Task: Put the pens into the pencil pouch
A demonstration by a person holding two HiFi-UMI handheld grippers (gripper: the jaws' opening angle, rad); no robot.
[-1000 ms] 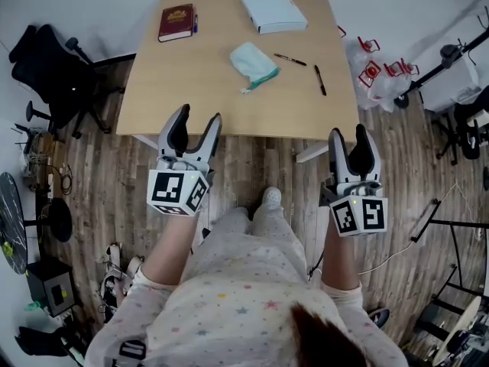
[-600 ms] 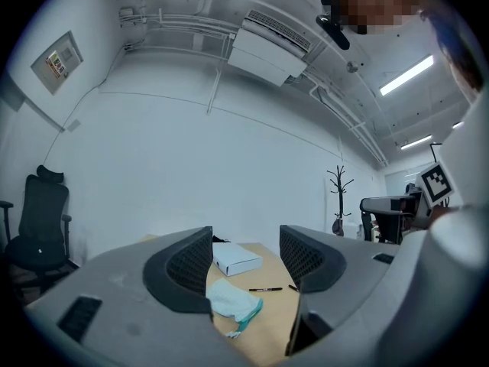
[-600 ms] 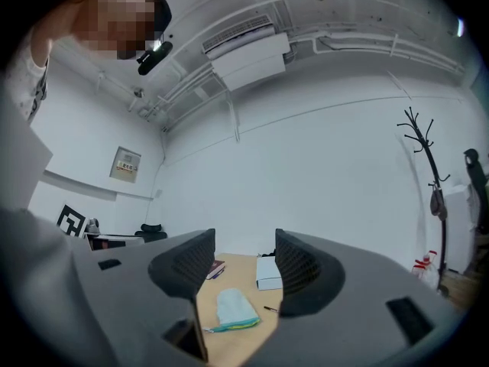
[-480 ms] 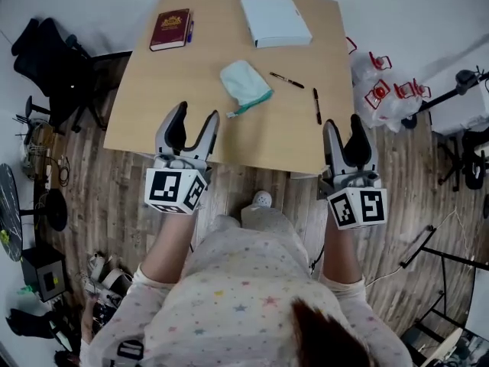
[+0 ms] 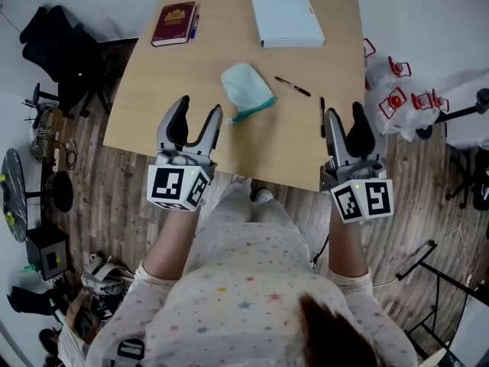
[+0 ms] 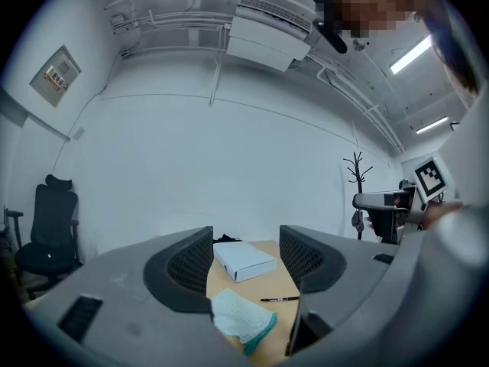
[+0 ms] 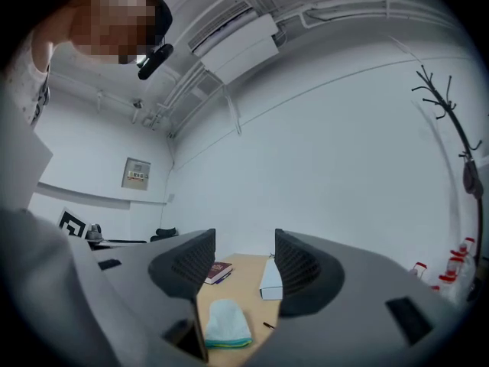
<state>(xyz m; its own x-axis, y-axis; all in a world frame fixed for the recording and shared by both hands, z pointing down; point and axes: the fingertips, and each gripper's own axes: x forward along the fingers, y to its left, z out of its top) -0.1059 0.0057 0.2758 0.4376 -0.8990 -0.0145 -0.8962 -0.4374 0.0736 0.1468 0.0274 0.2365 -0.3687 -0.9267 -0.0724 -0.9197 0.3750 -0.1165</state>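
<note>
A pale mint pencil pouch (image 5: 246, 89) with a teal zip edge lies in the middle of the wooden table (image 5: 153, 105); it shows again as the pouch (image 6: 238, 319) and the pouch (image 7: 227, 323). One black pen (image 5: 293, 86) lies just right of it, also seen as the pen (image 6: 279, 299). A second pen (image 5: 322, 110) lies near the table's right edge, partly behind my right gripper. My left gripper (image 5: 195, 116) is open and empty above the table's near edge, short of the pouch. My right gripper (image 5: 344, 120) is open and empty at the near right corner.
A dark red book (image 5: 174, 23) with a blue pen beside it lies at the far left of the table. A white box (image 5: 286, 16) sits at the far middle. A black office chair (image 5: 61, 52) stands left of the table; bags (image 5: 397, 98) lie on the floor to the right.
Both grippers have moved forward from over the floor to the table's near edge. Their jaws stay open and empty. Nothing on the table has moved.
</note>
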